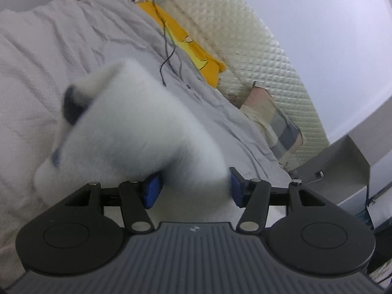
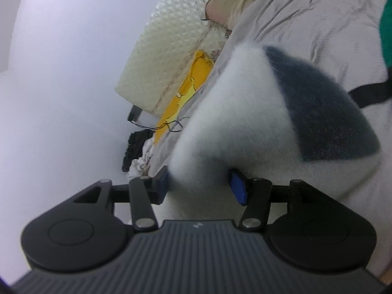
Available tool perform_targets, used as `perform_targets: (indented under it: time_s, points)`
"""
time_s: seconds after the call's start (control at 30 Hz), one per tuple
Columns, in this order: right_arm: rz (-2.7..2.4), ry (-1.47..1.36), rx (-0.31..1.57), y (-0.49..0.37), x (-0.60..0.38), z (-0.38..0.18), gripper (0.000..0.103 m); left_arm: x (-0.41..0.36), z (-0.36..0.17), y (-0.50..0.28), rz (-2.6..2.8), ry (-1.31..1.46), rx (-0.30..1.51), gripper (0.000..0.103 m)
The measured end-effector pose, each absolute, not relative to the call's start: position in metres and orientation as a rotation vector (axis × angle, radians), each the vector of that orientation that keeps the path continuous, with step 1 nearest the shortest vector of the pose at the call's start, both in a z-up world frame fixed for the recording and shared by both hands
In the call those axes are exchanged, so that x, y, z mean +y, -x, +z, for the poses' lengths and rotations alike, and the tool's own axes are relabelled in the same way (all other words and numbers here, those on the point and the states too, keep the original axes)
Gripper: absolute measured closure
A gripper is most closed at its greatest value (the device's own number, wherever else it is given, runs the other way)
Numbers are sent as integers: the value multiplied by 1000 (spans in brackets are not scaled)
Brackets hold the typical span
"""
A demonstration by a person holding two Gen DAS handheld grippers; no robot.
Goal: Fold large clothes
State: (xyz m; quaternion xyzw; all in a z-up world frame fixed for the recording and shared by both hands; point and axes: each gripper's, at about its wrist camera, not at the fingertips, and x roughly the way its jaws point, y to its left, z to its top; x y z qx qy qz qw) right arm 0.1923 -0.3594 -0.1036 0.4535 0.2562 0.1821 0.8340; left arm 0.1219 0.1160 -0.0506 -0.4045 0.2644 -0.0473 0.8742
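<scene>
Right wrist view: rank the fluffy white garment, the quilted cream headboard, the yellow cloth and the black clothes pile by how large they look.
1. Fluffy white garment, though it is nearest the camera, so that inflates it.
2. Quilted cream headboard.
3. Yellow cloth.
4. Black clothes pile; close to the yellow cloth in apparent size, so that order is unsure.

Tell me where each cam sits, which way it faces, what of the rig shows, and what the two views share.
Left wrist: on the left gripper, looking forward along its fingers over the fluffy white garment across the bed toward the headboard; own blue pads and black linkage show.
Right wrist: on the right gripper, facing the same garment and its dark patch; own pads and linkage show.
Shared: garment, bed, headboard, yellow cloth, cable.
</scene>
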Motion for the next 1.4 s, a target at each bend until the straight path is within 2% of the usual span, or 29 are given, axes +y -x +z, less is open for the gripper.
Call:
perform_targets:
  time_s: [0.23,0.43,0.6,0.77,1.07,1.4]
  points:
    - [371,-911,611,-253,-353,-119,47,124,-61,-196,-56,775,594,41]
    - [350,-720,694,-295,-329,-133,51,124,-83,-251,-52,644,609,40]
    - [353,-600,689,-312,-312,-141,51,130,-121,-283,-42,599,658,40]
    - [364,-474,677,-327,-302,-148,52,116,-129,-297,-47,451,673,39]
    - [358,-393,644,-317,-299,-143,51,96,-118,-288,-48,339,648,38]
    - [369,-255,566,-261,-276,-110,48,62,-88,-217,-136,205,580,38]
